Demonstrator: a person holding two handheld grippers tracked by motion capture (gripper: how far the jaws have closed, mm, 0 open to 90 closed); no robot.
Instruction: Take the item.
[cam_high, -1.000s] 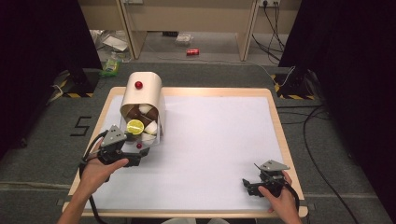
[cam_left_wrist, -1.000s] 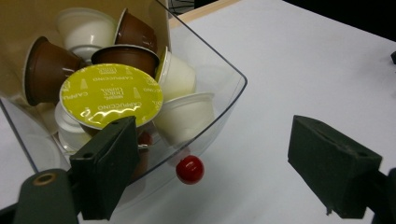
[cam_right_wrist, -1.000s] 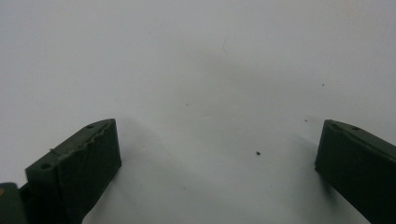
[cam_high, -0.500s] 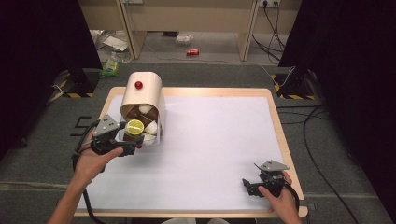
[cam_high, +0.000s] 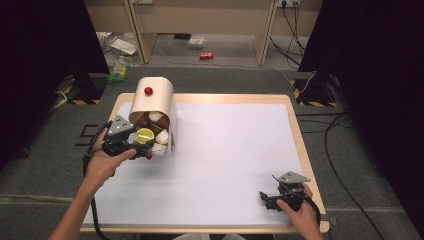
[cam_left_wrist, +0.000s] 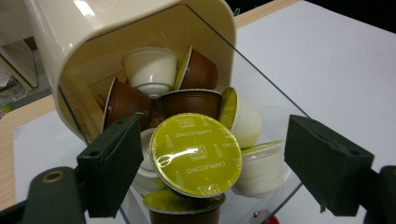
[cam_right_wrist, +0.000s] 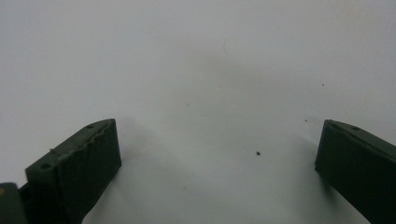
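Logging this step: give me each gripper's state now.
Left gripper: open, jaws just been closing, either side of the green-lidded capsule, pads not touching it.
Right gripper: open, holding nothing.

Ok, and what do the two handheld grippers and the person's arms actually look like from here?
Both the left gripper and the right gripper are black, each topped by a grey three-cornered plate, with a black cable trailing back. Their fingers are blocky black pads on black brackets with screw holes. The forearms are bare, no sleeves in view.

A cream container is seen, filled with brown and white capsules; one lid is yellow-green.
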